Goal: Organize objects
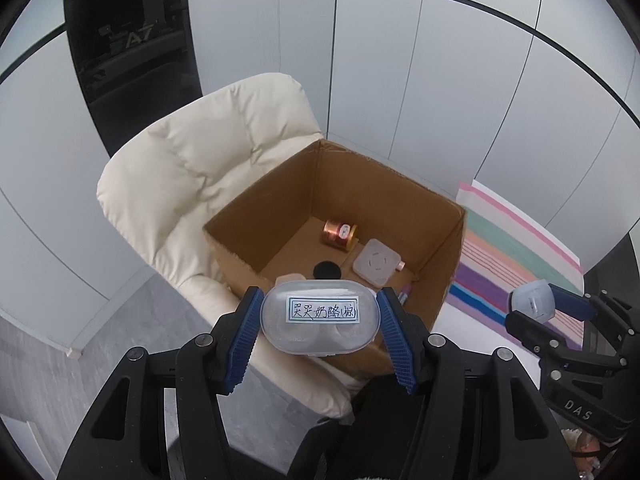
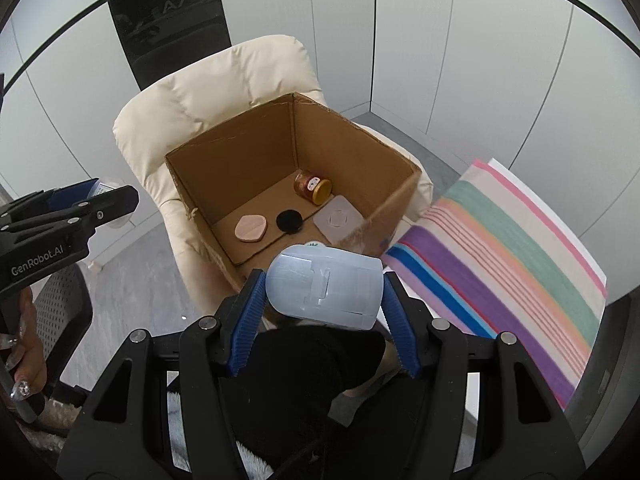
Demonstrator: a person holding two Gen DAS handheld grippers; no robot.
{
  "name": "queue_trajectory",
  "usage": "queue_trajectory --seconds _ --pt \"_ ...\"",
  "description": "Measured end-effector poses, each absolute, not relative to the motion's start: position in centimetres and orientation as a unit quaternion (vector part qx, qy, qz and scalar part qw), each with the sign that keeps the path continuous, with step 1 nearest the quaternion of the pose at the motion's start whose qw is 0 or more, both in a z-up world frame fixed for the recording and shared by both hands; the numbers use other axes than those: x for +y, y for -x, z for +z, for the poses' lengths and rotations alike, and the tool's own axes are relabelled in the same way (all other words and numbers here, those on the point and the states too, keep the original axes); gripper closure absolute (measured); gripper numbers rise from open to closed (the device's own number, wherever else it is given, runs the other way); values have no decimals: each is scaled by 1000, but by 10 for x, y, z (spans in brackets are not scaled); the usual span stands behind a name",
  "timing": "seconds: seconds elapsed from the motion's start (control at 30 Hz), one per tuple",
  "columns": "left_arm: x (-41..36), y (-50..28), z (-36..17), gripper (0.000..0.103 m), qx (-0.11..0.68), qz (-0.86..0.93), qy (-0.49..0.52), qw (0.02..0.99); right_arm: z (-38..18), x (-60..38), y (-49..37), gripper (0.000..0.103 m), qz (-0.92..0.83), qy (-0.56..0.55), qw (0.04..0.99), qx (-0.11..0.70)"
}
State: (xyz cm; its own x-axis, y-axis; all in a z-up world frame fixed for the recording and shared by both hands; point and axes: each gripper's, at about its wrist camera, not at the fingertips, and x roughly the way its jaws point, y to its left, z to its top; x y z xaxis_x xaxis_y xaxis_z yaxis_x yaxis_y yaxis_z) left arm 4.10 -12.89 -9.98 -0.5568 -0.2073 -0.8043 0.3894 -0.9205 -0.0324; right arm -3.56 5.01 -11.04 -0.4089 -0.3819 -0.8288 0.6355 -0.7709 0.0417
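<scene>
The left gripper (image 1: 319, 318) clamps a clear oval plastic case (image 1: 319, 317) with a handwritten label between its ribbed blue pads. Ahead of its jaws, an open corrugated cardboard box (image 1: 280, 200) sits on a cream quilted chair (image 1: 192, 168). The right gripper (image 2: 324, 285) is closed on a translucent, rounded plastic container (image 2: 325, 286), just short of the box rim.

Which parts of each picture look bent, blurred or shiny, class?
Left wrist view: wall seams bow into curves, and the dark panel shows glare. Right wrist view: the cardboard box has a smeared near-right corner, and the striped cloth edges look soft.
</scene>
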Motion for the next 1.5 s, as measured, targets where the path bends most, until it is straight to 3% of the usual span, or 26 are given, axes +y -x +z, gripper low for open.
queue_trajectory --seconds 0.47,0.57,0.6,0.63,0.7,1.23,1.5 --pt "-165 66 -112 44 64 -880 -428 195 -111 3 123 43 -842 -430 291 150" --pt "-174 80 -117 38 84 -886 -419 177 -118 -6 145 42 -843 -430 291 139" --pt "-176 84 -119 28 88 -884 -425 173 -122 -10 152 35 -843 -433 289 138" --pt "-179 87 -123 18 89 -880 -432 174 -125 -12 157 15 -842 -438 284 139" --pt "-183 90 -130 8 87 -875 -442 178 -130 -14 164 0 -846 -436 276 134" --pt "-190 86 -131 6 111 -853 -481 169 -145 -11 164 0 -835 -475 251 117" --pt "-120 76 -75 5 26 -849 -518 104 -96 55 135 0 -848 -496 187 17"
